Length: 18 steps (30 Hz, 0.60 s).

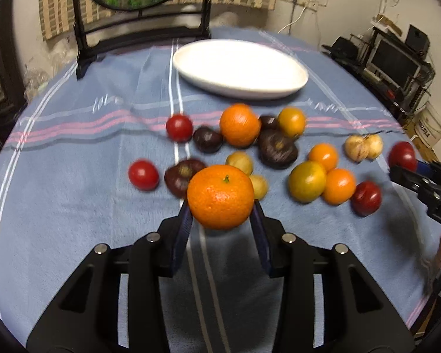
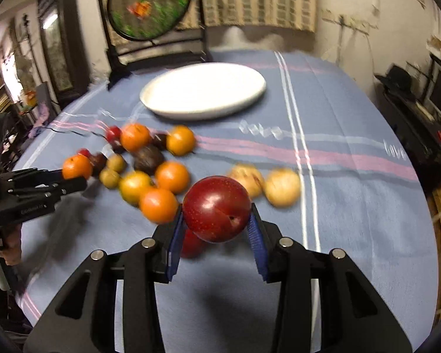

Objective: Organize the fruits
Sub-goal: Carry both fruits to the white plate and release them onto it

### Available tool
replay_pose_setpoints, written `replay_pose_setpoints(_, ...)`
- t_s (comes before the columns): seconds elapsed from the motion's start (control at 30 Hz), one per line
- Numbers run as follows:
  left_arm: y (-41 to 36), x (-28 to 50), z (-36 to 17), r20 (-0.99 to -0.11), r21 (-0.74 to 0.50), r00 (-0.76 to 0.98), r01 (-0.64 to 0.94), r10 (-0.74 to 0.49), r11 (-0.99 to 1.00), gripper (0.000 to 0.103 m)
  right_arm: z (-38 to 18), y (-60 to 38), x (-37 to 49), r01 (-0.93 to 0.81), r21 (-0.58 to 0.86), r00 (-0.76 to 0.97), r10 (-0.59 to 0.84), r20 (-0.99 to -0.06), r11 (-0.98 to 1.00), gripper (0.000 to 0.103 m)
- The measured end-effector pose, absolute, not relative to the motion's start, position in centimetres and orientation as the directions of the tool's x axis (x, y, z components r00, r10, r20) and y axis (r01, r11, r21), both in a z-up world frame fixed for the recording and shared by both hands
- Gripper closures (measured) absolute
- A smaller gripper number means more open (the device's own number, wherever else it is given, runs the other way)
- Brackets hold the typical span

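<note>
My left gripper (image 1: 220, 209) is shut on a large orange (image 1: 220, 197) and holds it above the blue tablecloth. My right gripper (image 2: 216, 220) is shut on a red plum (image 2: 216, 209), also lifted; another red plum (image 2: 192, 245) lies just below it. Several fruits lie scattered ahead: oranges (image 1: 239, 125), dark purple fruits (image 1: 277, 148), red plums (image 1: 179, 128) and pale yellow fruits (image 2: 282, 186). An empty white oval plate (image 1: 241, 69) stands beyond them; it also shows in the right wrist view (image 2: 203, 89). The right gripper shows at the left view's right edge (image 1: 408, 173).
A dark framed round screen (image 1: 138, 3) stands at the table's far edge, behind the plate. The blue striped tablecloth (image 2: 352, 176) covers a round table. Shelves with electronics (image 1: 394, 58) stand off the table to the right.
</note>
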<state>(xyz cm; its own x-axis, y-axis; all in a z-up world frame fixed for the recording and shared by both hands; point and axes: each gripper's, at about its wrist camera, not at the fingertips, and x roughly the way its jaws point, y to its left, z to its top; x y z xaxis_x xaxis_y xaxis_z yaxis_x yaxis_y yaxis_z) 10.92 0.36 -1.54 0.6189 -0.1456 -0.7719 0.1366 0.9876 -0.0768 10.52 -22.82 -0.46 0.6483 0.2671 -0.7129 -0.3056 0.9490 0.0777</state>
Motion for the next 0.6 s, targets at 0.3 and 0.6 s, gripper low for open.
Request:
replay_pose_setpoints(0.3,-1.3,20.1,2.2,-0.743,-0.076,0.656,0.112,-0.131,0.991,0.062,1.7,-19.4,19.9,-0.321,0.063,0.684,0.277,-0.675,0.945,0.062)
replay_pose_setpoints(0.6,-3.4,30.0,-0.7,-0.799,-0.038,0.597,0.069,-0.072,0.997,0.062,-1.5,-15.5,27.7,-0.319,-0.035,0.644,0.19,-0.741,0.947,0.061)
